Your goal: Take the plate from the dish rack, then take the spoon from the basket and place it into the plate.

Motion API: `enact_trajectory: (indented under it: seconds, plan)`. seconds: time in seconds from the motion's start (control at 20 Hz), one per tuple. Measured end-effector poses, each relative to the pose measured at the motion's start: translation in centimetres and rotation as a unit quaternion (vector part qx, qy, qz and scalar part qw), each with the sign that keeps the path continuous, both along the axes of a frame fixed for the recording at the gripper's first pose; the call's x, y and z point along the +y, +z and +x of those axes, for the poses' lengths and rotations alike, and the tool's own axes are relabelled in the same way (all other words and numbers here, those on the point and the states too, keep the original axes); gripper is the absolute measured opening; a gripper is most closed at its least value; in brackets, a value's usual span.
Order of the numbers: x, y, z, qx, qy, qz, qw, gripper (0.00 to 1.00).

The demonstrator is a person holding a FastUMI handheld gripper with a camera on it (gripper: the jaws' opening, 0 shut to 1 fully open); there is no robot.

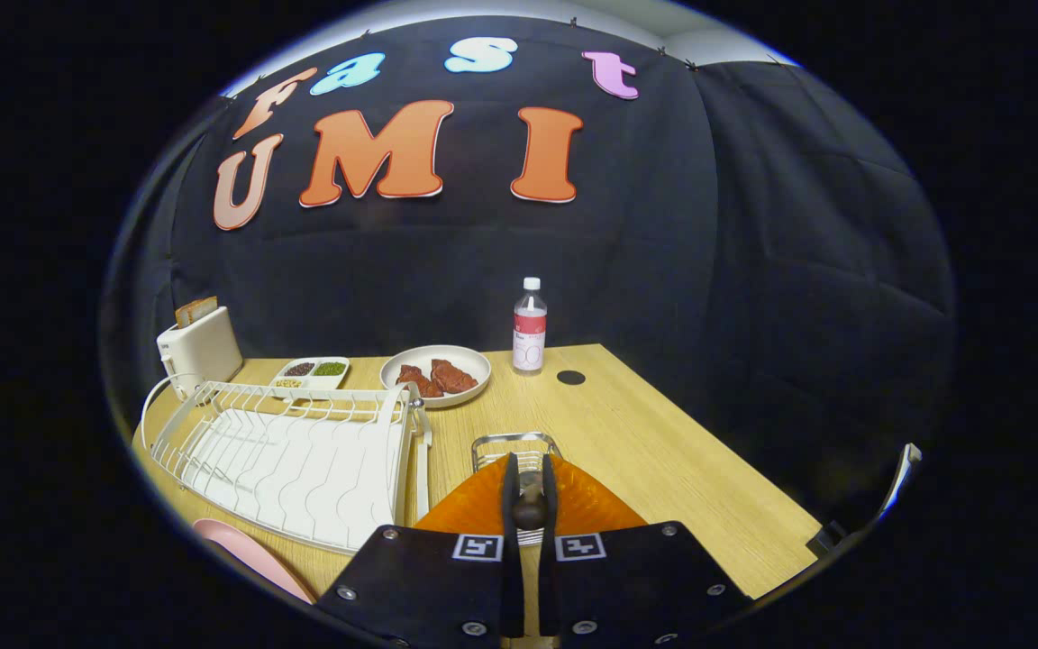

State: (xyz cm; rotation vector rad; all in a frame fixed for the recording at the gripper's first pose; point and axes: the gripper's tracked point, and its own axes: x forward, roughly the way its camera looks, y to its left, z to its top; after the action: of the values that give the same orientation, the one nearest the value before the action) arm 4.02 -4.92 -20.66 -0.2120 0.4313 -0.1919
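Desk [663, 442] carries toaster [199, 350] with bread at far left, divided snack tray [310, 373], meat plate [436, 373], water bottle [529, 326] at back. White dish rack [294, 455] left of tool, racks bare. Pink plate [249, 550] lies on desk at rack's near corner, left of fingers. Tool [529, 505] level, pointing forward, fingers nearly closed, pinching dark spoon handle [530, 510]. Orange spoon bowl [573, 505] spreads just ahead, over wire basket [514, 448].
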Motion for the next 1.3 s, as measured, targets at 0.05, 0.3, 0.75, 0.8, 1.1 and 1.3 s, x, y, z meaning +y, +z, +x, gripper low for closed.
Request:
enact_trajectory:
  seconds: [0.05, 0.3, 0.75, 0.8, 1.1, 1.3]
  plan:
    - [0.3, 0.8, -0.3, -0.006, 0.003, -0.002, 1.000, 0.07]
    - [3.2, 4.2, -3.2, -0.029, 0.019, -0.008, 0.999, 0.07]
    - [12.1, 5.9, -10.2, -0.034, 0.076, 0.004, 0.997, 0.07]
    - [13.3, 5.9, -11.0, -0.032, 0.087, 0.006, 0.996, 0.07]
    - [19.7, 3.5, -14.6, -0.011, 0.152, 0.016, 0.988, 0.07]
    - [23.5, 0.5, -16.2, 0.015, 0.196, 0.026, 0.980, 0.07]
